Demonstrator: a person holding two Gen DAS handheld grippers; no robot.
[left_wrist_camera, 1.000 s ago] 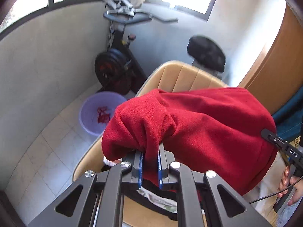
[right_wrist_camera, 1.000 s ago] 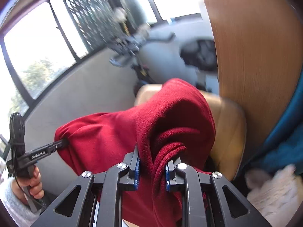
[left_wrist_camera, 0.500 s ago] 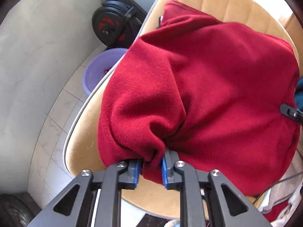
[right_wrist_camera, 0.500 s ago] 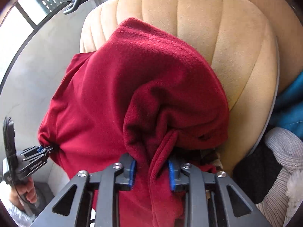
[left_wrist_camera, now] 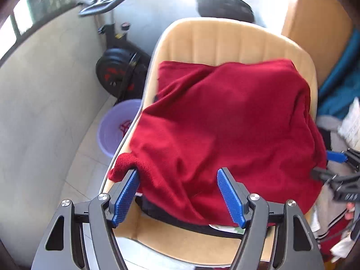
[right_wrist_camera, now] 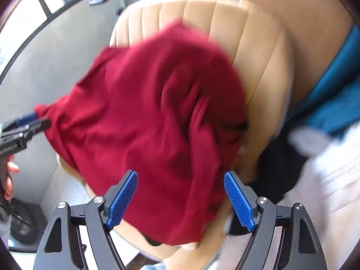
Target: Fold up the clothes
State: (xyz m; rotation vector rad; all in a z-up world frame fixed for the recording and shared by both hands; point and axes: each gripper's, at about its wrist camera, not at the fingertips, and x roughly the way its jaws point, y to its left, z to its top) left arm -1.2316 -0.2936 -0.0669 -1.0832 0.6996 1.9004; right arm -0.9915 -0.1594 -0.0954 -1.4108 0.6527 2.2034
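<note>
A red fleece garment [left_wrist_camera: 225,123] lies draped over the seat and back of a tan padded chair [left_wrist_camera: 225,38]. My left gripper [left_wrist_camera: 177,193] is open at the garment's near left edge, its blue pads wide apart, the left pad touching a rolled hem. In the right wrist view the same red garment [right_wrist_camera: 157,123] covers the chair [right_wrist_camera: 247,33], blurred by motion. My right gripper [right_wrist_camera: 180,195] is open too, with the cloth's near edge lying between its spread pads. The other gripper shows at each view's side edge, tips against the cloth.
A lilac plastic basin [left_wrist_camera: 117,128] stands on the tiled floor left of the chair, with an exercise bike [left_wrist_camera: 119,67] behind it. A pile of teal, grey and white clothes [right_wrist_camera: 326,117] lies to the chair's right. A wooden panel [left_wrist_camera: 315,22] rises behind.
Both grippers held the red garment in the air, lowered it onto the chair, and have now opened and let go. The cloth has settled on the seat.
</note>
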